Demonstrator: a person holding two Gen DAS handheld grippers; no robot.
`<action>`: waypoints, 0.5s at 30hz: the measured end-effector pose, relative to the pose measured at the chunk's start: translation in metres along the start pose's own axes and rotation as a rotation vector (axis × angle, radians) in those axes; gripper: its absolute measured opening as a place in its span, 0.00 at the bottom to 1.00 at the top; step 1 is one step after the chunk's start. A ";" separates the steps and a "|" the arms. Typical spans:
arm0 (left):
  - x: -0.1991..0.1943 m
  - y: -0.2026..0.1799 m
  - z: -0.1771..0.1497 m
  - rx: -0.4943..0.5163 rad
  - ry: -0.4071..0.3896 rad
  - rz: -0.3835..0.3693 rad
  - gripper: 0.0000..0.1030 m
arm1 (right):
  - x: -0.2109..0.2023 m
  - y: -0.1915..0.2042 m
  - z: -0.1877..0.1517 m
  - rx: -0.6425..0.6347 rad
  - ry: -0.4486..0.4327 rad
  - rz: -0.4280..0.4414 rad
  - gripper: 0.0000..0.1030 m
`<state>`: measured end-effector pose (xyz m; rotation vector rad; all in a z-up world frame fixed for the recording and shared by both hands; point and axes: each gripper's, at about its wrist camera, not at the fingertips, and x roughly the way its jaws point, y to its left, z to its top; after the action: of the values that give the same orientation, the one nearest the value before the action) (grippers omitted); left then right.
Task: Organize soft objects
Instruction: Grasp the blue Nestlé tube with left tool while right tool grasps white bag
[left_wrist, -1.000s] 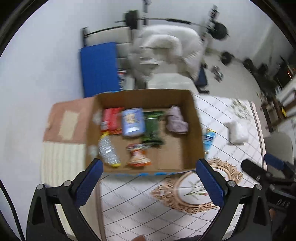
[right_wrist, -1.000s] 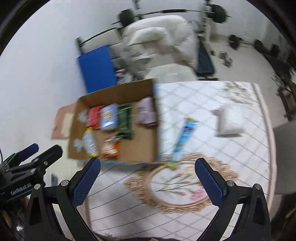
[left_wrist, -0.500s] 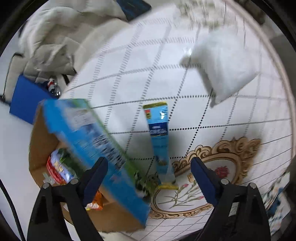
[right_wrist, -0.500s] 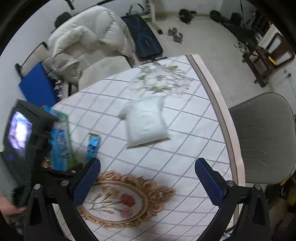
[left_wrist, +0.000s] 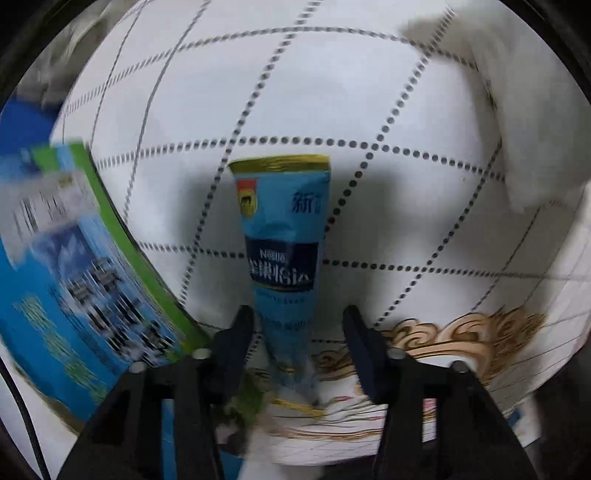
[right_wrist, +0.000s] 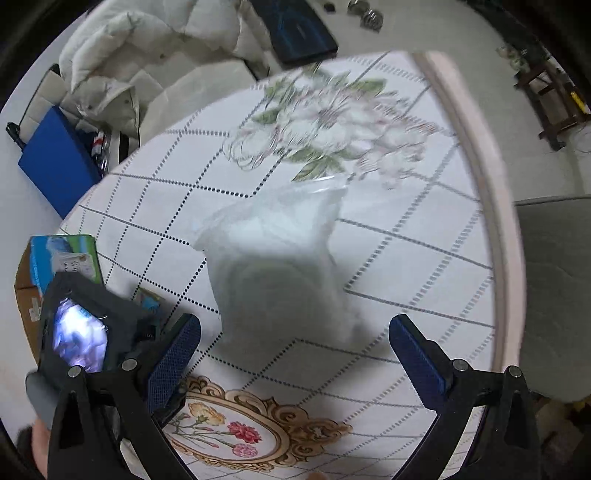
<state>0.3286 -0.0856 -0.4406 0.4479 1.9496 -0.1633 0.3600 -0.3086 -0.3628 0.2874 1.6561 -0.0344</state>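
Tablecloth (right_wrist: 369, 258) held sachet (left_wrist: 282, 236) and white bag (right_wrist: 277, 266), both unboxed; left gripper (left_wrist: 297, 325) closing around sachet, not gripping; right gripper (right_wrist: 295, 343) wide, empty

Left wrist view: I read "Nestle" in pale letters on the dark band of the blue sachet (left_wrist: 282, 258), lying on the desk between the fingers of my left claw (left_wrist: 298, 325). Under it runs a row of white Chinese characters, too smeared to make out. Near the sachet's far end, one character, "新". The blue-green box side (left_wrist: 74, 266) left of the claw carries print, all blurred. Right wrist view: nothing legible.
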 end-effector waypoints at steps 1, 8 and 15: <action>0.001 0.004 -0.003 -0.031 -0.003 -0.027 0.29 | 0.008 0.003 0.004 -0.006 0.017 0.002 1.00; 0.004 0.025 -0.025 -0.183 -0.068 -0.174 0.15 | 0.059 0.023 0.020 -0.074 0.130 -0.066 1.00; -0.019 0.040 -0.058 -0.230 -0.174 -0.225 0.13 | 0.061 0.021 0.003 -0.083 0.119 -0.062 0.69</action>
<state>0.3015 -0.0354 -0.3956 0.0597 1.8173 -0.1156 0.3624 -0.2787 -0.4195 0.1781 1.7797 0.0049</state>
